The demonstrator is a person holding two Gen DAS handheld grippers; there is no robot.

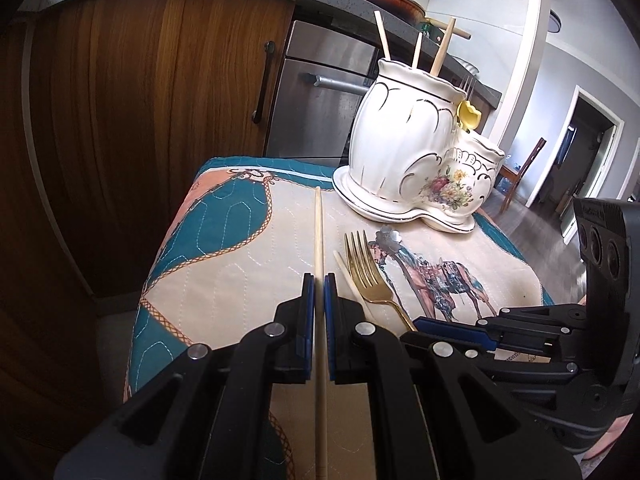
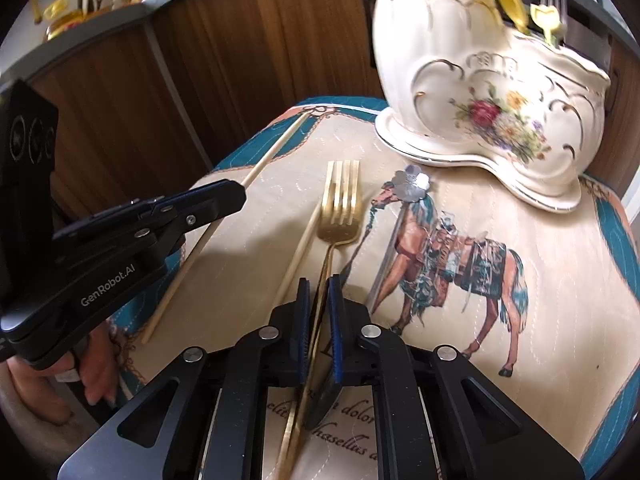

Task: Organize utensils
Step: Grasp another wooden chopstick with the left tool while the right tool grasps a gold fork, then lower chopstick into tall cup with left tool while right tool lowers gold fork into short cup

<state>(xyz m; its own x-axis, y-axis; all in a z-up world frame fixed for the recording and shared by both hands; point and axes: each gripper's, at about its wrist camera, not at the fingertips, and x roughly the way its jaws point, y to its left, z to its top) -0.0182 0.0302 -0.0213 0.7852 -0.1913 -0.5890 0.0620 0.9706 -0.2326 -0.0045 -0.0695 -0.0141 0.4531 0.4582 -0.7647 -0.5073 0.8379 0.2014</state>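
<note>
Grippers closed: left gripper pinches pale chopstick, right gripper gold fork.

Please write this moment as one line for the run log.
left gripper: shut on chopstick | right gripper: shut on gold fork | second chopstick: on mat, beside fork | holder: three sticks inside

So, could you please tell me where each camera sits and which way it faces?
Left wrist: on the left gripper, looking along a chopstick toward the ceramic holder; the right gripper shows at right.
Right wrist: on the right gripper, over the gold fork; the left gripper and a hand show.
Shared: chopstick, fork, holder, quilted mat.
</note>
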